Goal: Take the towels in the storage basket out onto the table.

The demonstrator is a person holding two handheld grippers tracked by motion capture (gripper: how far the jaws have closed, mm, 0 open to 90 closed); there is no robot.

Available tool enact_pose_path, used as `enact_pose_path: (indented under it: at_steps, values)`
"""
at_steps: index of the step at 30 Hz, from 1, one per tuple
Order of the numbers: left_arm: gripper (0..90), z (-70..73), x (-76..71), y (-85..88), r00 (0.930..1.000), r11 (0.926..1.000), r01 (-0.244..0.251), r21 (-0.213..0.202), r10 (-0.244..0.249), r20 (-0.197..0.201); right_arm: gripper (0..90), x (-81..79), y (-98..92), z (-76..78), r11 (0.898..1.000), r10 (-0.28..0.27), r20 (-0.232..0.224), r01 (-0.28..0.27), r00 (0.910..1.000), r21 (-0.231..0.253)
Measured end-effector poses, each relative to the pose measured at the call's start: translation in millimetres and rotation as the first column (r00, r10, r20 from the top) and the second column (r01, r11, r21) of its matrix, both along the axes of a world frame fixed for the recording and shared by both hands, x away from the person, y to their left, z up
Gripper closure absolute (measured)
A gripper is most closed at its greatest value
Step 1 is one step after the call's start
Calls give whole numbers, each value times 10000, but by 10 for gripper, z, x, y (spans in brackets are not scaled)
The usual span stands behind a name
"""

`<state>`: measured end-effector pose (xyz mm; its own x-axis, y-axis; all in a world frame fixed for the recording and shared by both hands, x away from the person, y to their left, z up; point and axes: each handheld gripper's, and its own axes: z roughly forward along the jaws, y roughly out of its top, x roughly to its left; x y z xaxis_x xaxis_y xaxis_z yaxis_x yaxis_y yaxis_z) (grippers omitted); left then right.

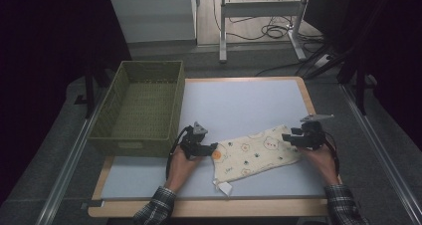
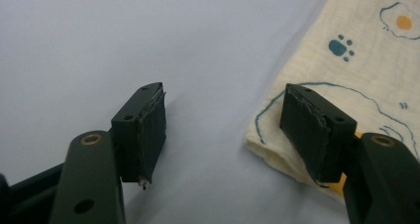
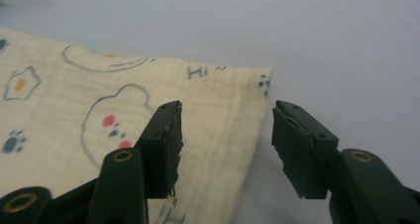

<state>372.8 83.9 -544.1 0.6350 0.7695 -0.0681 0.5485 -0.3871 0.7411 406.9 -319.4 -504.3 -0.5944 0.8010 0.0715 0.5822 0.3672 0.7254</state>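
Holding your left tongs (image 2: pixel 223 130) with the jaws parted, you have nothing pinched: one jaw stands over the bare tabletop (image 2: pixel 124 40), the other over the folded corner of the cream cloth (image 2: pixel 356 60), and the gap between them takes in the cloth's edge without pressing on it. Your right tongs (image 3: pixel 225 144) are parted too, one jaw over the cloth's printed face (image 3: pixel 59 135), the other over the bare tabletop beyond its edge, so the cloth's border runs up between them, ungripped.

From above, your left tongs (image 1: pixel 211 148) sit at the cloth's near-left end and your right tongs (image 1: pixel 287 137) at its far-right end, with the cloth (image 1: pixel 254 153) lying flat and stretched slantwise between the two. It is patterned with bears, paw prints and fried eggs, and a small white tag hangs at its near corner, closer to your left tongs. Just beyond and outside your left tongs stands an open green woven basket (image 1: pixel 130 145), its near corner close to that hand. Both your sleeves are plaid.
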Motion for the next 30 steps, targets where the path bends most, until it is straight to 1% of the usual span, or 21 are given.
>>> enact_pose_path:
  at_steps: [1, 3, 7, 8, 9, 11, 14, 15, 17, 21, 24, 25, 30]
  values:
    - [342, 0, 0, 0, 10000, 10000, 0, 0, 0, 0, 434, 0, 0, 0, 10000, 0, 0, 0, 10000, 0]
    - [343, -3, 0, 2, 10000, 10000, 10, 8, -10, 17, 404, -74, 9, 3, 9999, 118, -50, -117, 9999, 52]
    - [342, -5, -4, 1, 10000, 10000, -19, 5, 19, 19, 372, -243, 45, 5, 9992, 396, -86, -397, 9992, -34]
    - [342, -8, -3, 2, 10000, 10000, -15, -30, 15, 21, 365, -314, 67, 8, 9985, 549, -55, -549, 9985, -48]
    - [342, -8, -3, 2, 10000, 10000, -15, -30, 15, 21, 365, -314, 67, 8, 9985, 549, -55, -549, 9985, -48]
    - [342, -8, -3, 3, 10000, 10000, -20, -40, 20, 10, 359, -390, 93, 8, 9976, 689, -50, -689, 9976, -43]
    - [343, -9, -2, 4, 10000, 10000, -22, -56, 22, 1, 359, -495, 138, 3, 9955, 950, -44, -950, 9955, -10]
    - [343, -9, -2, 4, 10000, 10000, -24, -58, 24, -2, 358, -554, 176, -4, 9933, 1156, -70, -1156, 9933, 26]
    - [343, -9, -2, 5, 10000, 10000, -28, -62, 28, -6, 358, -581, 198, -9, 9922, 1245, -56, -1245, 9922, 21]
    - [343, -10, -1, 6, 10000, 10000, -29, -74, 29, -11, 357, -664, 296, -24, 9866, 1633, -79, -1632, 9866, 68]
    - [343, -10, 1, 7, 10000, 10000, -14, -76, 14, -6, 357, -724, 430, -48, 9788, 2049, -136, -2049, 9787, 48]
    - [343, -10, 1, 8, 10000, 10000, -15, -79, 15, -8, 357, -724, 430, -48, 9788, 2049, -136, -2049, 9787, 48]
    - [343, -10, 2, 9, 10000, 10000, -11, -82, 11, -16, 357, -785, 639, -76, 9655, 2603, -181, -2603, 9654, 13]
